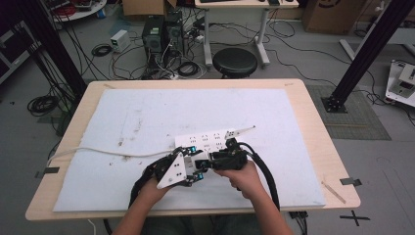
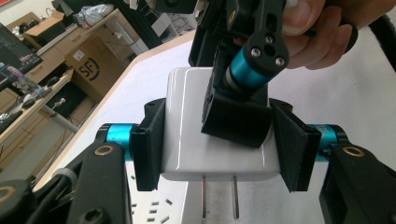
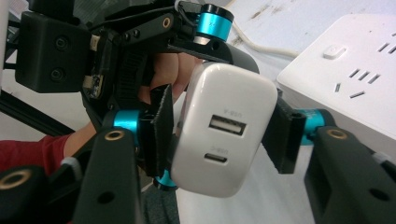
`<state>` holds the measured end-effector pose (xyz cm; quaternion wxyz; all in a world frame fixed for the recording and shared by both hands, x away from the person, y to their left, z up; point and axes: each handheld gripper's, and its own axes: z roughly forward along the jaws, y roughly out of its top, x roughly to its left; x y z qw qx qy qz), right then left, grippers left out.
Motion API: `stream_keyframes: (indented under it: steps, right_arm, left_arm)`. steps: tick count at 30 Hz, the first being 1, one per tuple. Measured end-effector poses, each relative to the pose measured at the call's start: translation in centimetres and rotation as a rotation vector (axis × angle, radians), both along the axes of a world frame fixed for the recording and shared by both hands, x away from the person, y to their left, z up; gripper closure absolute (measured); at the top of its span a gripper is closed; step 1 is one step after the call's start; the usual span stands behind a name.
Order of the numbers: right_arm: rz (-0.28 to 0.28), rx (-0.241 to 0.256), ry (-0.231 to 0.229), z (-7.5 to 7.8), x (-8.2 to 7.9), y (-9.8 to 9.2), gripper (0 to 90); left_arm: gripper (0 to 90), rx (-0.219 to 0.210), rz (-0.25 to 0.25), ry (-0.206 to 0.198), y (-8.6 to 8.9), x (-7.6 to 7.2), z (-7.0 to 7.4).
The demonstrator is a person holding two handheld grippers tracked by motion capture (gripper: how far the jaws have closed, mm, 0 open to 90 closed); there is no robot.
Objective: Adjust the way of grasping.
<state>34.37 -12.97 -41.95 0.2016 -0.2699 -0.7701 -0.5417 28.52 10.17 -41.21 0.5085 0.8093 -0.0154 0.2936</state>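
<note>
From my console, two grippers meet over one white power strip (image 1: 208, 140) on the table's white mat (image 1: 147, 117): my left gripper (image 2: 219, 140) clamps one white charger (image 2: 215, 135) by its sides, two prongs pointing at the strip, while my right gripper (image 3: 219, 135) closes on the same charger, two ports facing its camera

Left gripper (image 2: 219, 144) jaws clamped on white charger (image 2: 187, 126), prongs down over power strip (image 2: 156, 207); right gripper (image 2: 236, 100) pad touching charger's face
</note>
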Motion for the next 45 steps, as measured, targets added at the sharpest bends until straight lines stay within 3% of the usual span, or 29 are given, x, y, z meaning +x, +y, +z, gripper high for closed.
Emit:
stream_keyframes:
  steps: [10, 15, 16, 17, 20, 21, 29, 35, 39, 45]
  right_arm:
    - [0.019, 0.004, 0.028, -0.1, 0.1, -0.1, 59.6]
    - [0.019, 0.009, 0.029, 0.0, 0.1, -0.1, 62.9]
    - [0.018, 0.008, 0.027, 0.1, 0.0, -0.2, 63.0]
    - [0.005, -0.007, 0.015, 0.2, 0.0, -0.4, 63.1]
    - [-0.014, -0.009, 0.017, 0.3, 0.1, -0.9, 63.1]
    - [-0.036, -0.022, -0.009, 0.5, 0.1, -1.3, 63.1]
    - [-0.069, -0.052, -0.063, 1.4, 0.1, -2.3, 63.1]
    - [-0.110, -0.049, -0.113, 2.3, 0.2, -3.5, 63.1]
    - [-0.135, -0.063, -0.146, 2.7, 0.2, -4.3, 63.1]
    - [-0.153, -0.106, -0.192, 3.1, 0.6, -5.1, 63.1]
  left_arm:
    - [41.9, 0.020, 0.002, -0.019, -0.2, 0.0, -0.1]
    - [40.7, 0.035, 0.001, 0.015, -0.4, 0.2, 0.0]
    - [40.0, 0.021, 0.010, 0.023, -0.4, 0.2, 0.1]
    - [31.6, 0.000, 0.029, 0.050, -0.3, 0.4, 0.3]
    - [28.0, -0.015, 0.029, 0.062, 0.0, 0.4, 0.6]
    - [25.0, -0.015, 0.038, 0.061, 0.2, 0.4, 0.7]
    - [21.9, -0.041, 0.111, 0.055, 2.1, 0.1, 2.8]
    - [20.0, -0.056, 0.177, 0.092, 4.2, 0.9, 4.7]
    - [17.6, -0.086, 0.241, 0.120, 6.0, 1.8, 5.5]
    - [17.6, -0.121, 0.290, 0.157, 8.1, 2.7, 6.2]
